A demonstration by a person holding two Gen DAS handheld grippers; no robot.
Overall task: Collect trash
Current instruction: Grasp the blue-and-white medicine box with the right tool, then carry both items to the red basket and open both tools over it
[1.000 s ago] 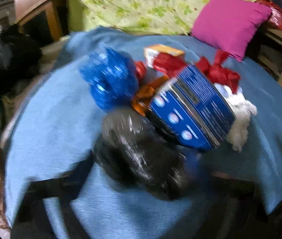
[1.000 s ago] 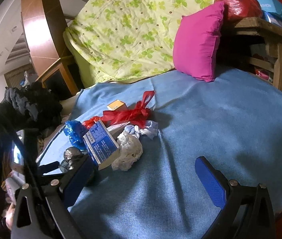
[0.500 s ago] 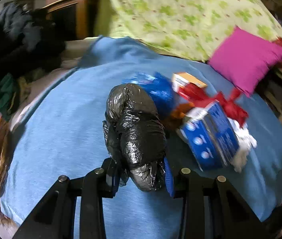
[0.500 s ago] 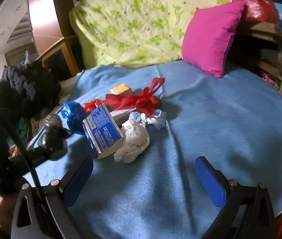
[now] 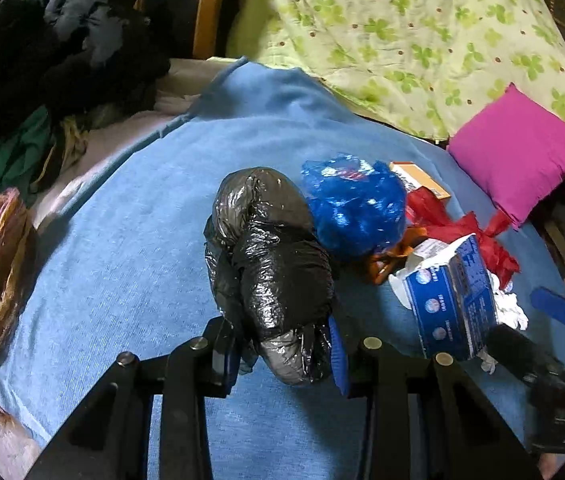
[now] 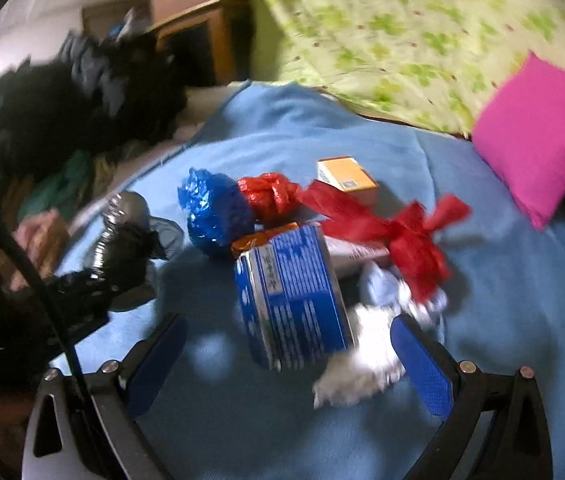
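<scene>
a blue blanket is covering the bed, with a green-flowered quilt and a pink pillow lying at its far side and a heap of dark clothes sitting off its left edge. the trash is lying bunched together on the blanket: a blue printed box is standing in the middle, a red plastic bag is stretching behind it, a crumpled blue bag is sitting just to its left, white crumpled paper is touching its right side, and a small orange box is lying farthest back. the left gripper is holding a rolled black trash bag, its jaws closed tight on the bag's lower end, with the blue bag just beside it. the right gripper is hanging over the blue printed box with its jaws spread wide and gripping nothing; the picture there is blurred.
</scene>
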